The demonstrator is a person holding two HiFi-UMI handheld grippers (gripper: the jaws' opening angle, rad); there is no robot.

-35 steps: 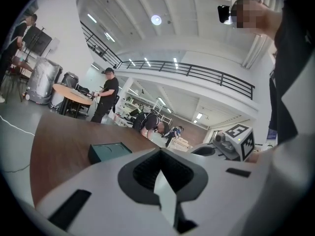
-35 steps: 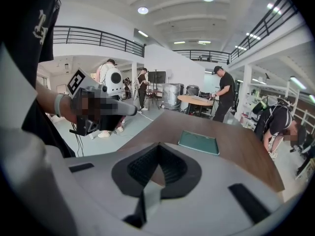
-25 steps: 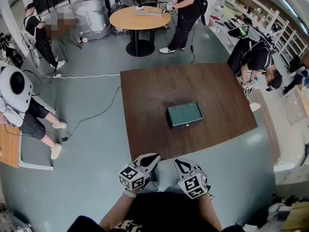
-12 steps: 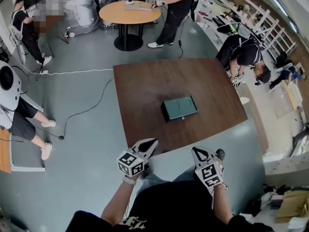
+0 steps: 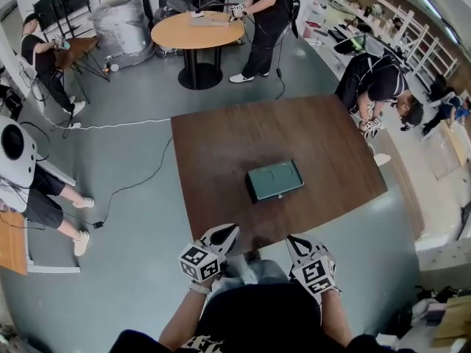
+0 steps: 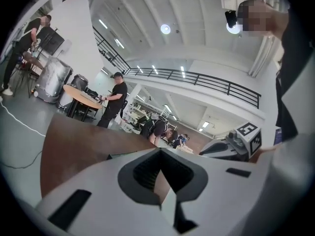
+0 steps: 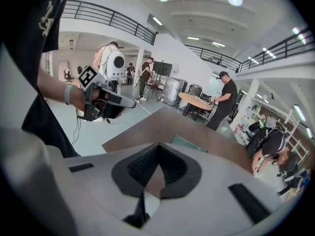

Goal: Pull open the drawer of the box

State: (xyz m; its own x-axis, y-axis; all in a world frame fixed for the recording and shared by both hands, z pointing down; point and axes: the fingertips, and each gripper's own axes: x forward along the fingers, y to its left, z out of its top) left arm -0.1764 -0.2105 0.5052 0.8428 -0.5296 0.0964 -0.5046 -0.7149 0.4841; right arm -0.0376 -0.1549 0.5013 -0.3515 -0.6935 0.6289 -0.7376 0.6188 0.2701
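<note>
— Where's the box (image 5: 274, 180)?
— Centre of the brown table (image 5: 221, 145), drawer seemingly shut. Left gripper (image 5: 229, 231) and right gripper (image 5: 295, 241) hover at its near edge, jaws together, empty. Approach stage: next, reach in and part the jaws at the drawer front.

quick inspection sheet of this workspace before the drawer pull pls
surface: brown table, holds only the box
job's things: green box mid-table; drawer does not look pulled out
clutter: nothing seen
grippers: left gripper and right gripper by the table's near edge, fingers together, nothing held, well short of the box
cables: white cable and black cable on the floor left of the table
surroundings: round table with a standing person; bent-over person at the table's right
</note>
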